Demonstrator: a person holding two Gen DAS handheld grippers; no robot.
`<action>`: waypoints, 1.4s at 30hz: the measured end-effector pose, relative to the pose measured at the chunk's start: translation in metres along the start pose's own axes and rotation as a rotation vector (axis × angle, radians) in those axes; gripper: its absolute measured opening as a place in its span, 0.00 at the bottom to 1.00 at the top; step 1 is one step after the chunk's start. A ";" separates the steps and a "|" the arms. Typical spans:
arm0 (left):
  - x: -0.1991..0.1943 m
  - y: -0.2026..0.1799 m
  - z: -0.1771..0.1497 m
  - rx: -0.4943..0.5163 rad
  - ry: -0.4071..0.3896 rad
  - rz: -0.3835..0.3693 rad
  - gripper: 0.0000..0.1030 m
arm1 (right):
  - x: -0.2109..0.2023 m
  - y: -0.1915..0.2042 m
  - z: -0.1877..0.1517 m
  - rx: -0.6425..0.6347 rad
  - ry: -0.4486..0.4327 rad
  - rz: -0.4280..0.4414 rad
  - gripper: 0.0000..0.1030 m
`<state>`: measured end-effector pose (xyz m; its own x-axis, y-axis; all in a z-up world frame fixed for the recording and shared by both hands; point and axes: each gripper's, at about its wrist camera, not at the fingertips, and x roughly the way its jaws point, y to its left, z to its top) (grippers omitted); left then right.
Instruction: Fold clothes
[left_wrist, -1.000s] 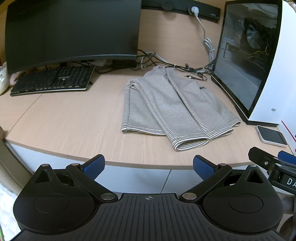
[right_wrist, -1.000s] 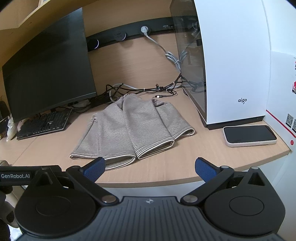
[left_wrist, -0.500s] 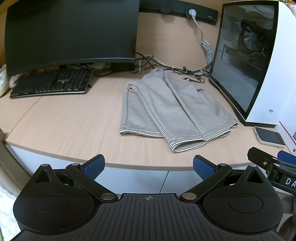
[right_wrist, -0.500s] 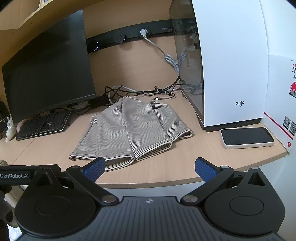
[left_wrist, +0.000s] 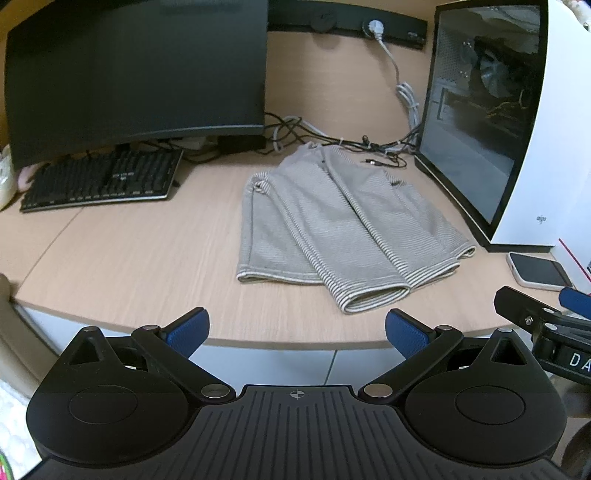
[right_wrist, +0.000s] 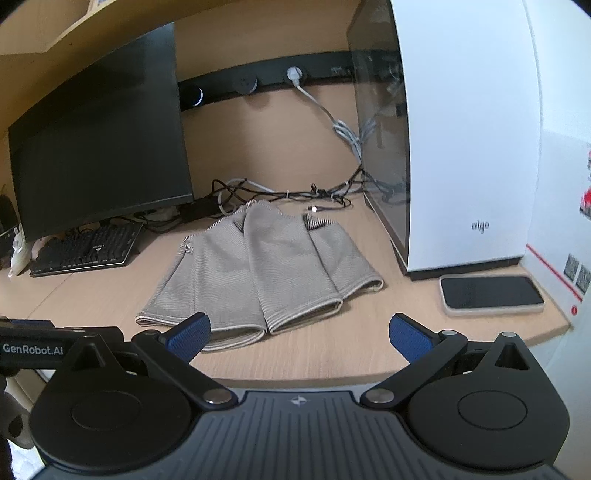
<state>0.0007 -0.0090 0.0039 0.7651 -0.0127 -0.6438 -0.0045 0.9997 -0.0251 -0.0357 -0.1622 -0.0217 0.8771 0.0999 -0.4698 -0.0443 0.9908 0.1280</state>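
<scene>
Striped grey garment (left_wrist: 343, 225) lies in overlapping folds in the middle of the bench (left_wrist: 129, 258), hems toward the near edge. To its left sit a keyboard (left_wrist: 103, 181) and a dark monitor (left_wrist: 136, 74); to its right, a white computer case (left_wrist: 517, 122) and a phone (left_wrist: 537, 269). Left tongs (left_wrist: 293, 328) and right tongs (right_wrist: 299, 332) hover released at the near edge, gripping nothing.

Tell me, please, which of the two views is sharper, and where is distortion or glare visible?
Left wrist view: sharp; the desk edge bows from fisheye distortion. Right wrist view: slightly softer on the striped garment; a faint reflection shows on the computer case glass panel.
</scene>
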 end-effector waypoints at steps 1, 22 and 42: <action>0.001 0.000 0.001 0.001 0.000 -0.001 1.00 | 0.000 0.000 0.001 -0.005 -0.001 0.000 1.00; 0.072 0.012 0.030 0.003 0.117 -0.059 1.00 | 0.069 0.003 0.016 0.048 0.135 -0.027 1.00; 0.254 0.042 0.127 -0.009 0.226 -0.457 1.00 | 0.137 0.018 0.045 0.347 0.212 -0.265 1.00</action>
<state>0.2766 0.0321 -0.0636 0.5314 -0.4545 -0.7149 0.2920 0.8905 -0.3491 0.1046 -0.1347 -0.0446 0.7184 -0.0993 -0.6885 0.3609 0.8994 0.2468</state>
